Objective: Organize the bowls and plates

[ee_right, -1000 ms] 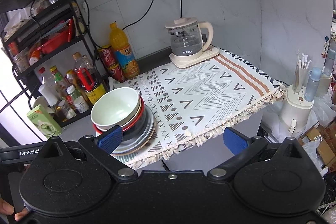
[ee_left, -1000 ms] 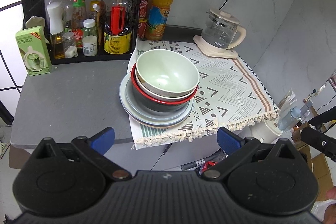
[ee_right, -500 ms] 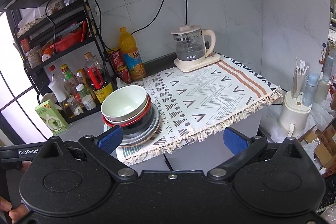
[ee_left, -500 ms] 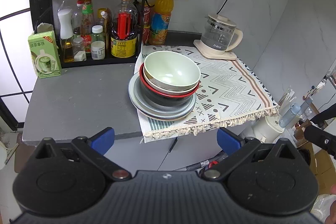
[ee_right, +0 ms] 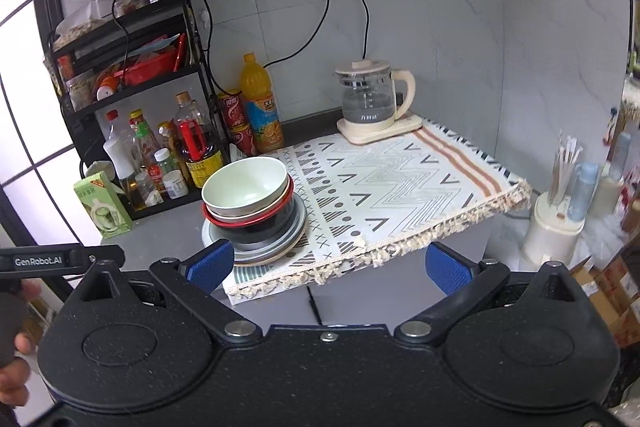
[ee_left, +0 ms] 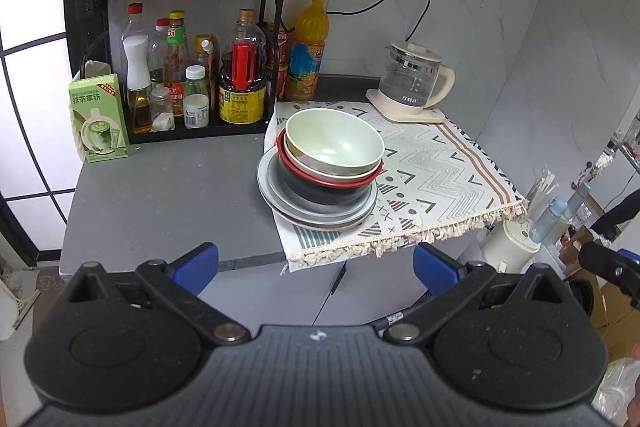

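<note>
Both grippers hang short of the counter with jaws spread wide, holding and touching nothing: the left gripper [ee_left: 316, 263] and the right gripper [ee_right: 328, 263], each with blue ribbed pads. On the near left corner of the patterned, fringed cloth [ee_left: 432, 179] sits the stack: a smooth pale green bowl [ee_left: 334, 143] nested in a red-rimmed black bowl [ee_left: 324, 189], on round grey plates [ee_left: 280, 199]. A glass kettle [ee_left: 412, 79] stands at the cloth's far edge.
</note>
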The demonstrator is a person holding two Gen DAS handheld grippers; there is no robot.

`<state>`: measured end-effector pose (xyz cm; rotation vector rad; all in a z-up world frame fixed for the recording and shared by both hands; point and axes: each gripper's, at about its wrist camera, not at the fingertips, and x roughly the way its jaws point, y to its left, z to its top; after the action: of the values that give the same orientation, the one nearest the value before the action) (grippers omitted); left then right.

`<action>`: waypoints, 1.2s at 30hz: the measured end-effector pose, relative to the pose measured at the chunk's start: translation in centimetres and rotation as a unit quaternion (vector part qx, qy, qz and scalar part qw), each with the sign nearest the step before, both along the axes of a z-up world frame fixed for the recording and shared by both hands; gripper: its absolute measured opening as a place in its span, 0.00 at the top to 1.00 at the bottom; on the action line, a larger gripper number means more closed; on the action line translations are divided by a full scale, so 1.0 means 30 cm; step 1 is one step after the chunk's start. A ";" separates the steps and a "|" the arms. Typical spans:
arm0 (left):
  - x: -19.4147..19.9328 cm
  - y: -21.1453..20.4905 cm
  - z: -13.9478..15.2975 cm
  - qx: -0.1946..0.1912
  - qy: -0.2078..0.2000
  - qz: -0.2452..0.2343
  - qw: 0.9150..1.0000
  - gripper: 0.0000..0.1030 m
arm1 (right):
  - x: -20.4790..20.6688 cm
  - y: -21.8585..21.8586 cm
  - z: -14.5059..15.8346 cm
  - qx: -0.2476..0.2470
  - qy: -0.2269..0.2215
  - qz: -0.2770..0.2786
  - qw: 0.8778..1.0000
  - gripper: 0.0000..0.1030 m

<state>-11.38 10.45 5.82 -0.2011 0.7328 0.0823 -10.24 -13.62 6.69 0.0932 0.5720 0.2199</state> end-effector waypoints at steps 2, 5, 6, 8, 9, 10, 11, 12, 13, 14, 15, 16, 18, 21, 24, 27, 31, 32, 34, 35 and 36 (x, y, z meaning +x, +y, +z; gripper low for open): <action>-0.014 0.002 -0.002 0.006 -0.005 -0.003 1.000 0.01 | -0.011 0.002 -0.003 0.002 -0.001 0.004 1.000 0.00; -0.027 0.004 -0.003 0.015 -0.007 -0.003 1.000 0.01 | -0.022 0.008 -0.003 0.002 -0.001 0.007 1.000 0.00; -0.029 0.006 -0.003 0.013 -0.007 -0.002 1.000 0.01 | -0.027 0.011 -0.002 0.001 -0.002 0.008 1.000 0.00; -0.034 0.014 -0.003 0.009 -0.008 -0.003 1.000 0.01 | -0.036 0.015 0.002 0.000 -0.003 0.013 1.000 0.00; -0.035 0.016 -0.003 0.010 -0.009 -0.003 1.000 0.01 | -0.040 0.019 0.004 -0.002 -0.004 0.016 1.000 0.00; -0.036 0.017 -0.004 0.013 -0.009 -0.002 1.000 0.01 | -0.044 0.020 0.005 -0.003 -0.005 0.020 1.000 0.00; -0.036 0.017 -0.006 0.014 -0.008 -0.002 1.000 0.01 | -0.047 0.023 0.005 -0.004 -0.004 0.023 1.000 0.00; -0.037 0.018 -0.008 0.014 -0.008 -0.003 1.000 0.01 | -0.048 0.024 0.004 -0.003 -0.003 0.025 1.000 0.00; -0.037 0.019 -0.011 0.015 -0.007 -0.004 1.000 0.01 | -0.049 0.024 0.002 0.000 -0.001 0.026 1.000 0.00; -0.037 0.017 -0.013 0.017 -0.006 -0.005 1.000 0.01 | -0.049 0.024 -0.001 0.003 0.001 0.025 1.000 0.00; -0.037 0.017 -0.015 0.019 -0.006 -0.006 1.000 0.01 | -0.048 0.025 -0.004 0.004 0.003 0.024 1.000 0.00; -0.037 0.017 -0.016 0.020 -0.005 -0.006 1.000 0.01 | -0.047 0.026 -0.006 0.002 0.005 0.023 1.000 0.00; -0.036 0.017 -0.018 0.020 -0.004 -0.007 1.000 0.01 | -0.048 0.028 -0.010 0.001 0.005 0.022 1.000 0.00; -0.034 0.020 -0.019 0.020 -0.004 -0.007 1.000 0.01 | -0.046 0.030 -0.011 0.002 0.006 0.021 1.000 0.00; -0.031 0.019 -0.018 0.021 -0.004 -0.007 1.000 0.01 | -0.045 0.037 -0.010 0.000 0.006 0.022 1.000 0.00; -0.025 0.021 -0.018 0.020 -0.004 -0.008 1.000 0.01 | -0.041 0.039 -0.008 -0.001 0.006 0.024 1.000 0.00; -0.023 0.020 -0.017 0.021 -0.004 -0.008 1.000 0.01 | -0.039 0.043 -0.007 -0.002 0.007 0.023 1.000 0.00; -0.022 0.020 -0.017 0.021 -0.003 -0.007 1.000 0.01 | -0.038 0.043 -0.007 -0.002 0.007 0.024 1.000 0.00; -0.020 0.024 -0.021 0.017 0.000 -0.006 1.000 0.01 | -0.038 0.046 -0.005 -0.002 0.007 0.025 1.000 0.00; -0.018 0.025 -0.021 0.016 0.001 -0.005 1.000 0.01 | -0.037 0.045 -0.008 -0.002 0.008 0.026 1.000 0.00; -0.017 0.025 -0.021 0.017 0.001 -0.005 1.000 0.01 | -0.037 0.046 -0.008 -0.002 0.008 0.027 1.000 0.00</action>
<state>-11.90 11.19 5.19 -0.1652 0.7339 0.0857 -11.35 -12.25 6.44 0.0754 0.5917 0.2705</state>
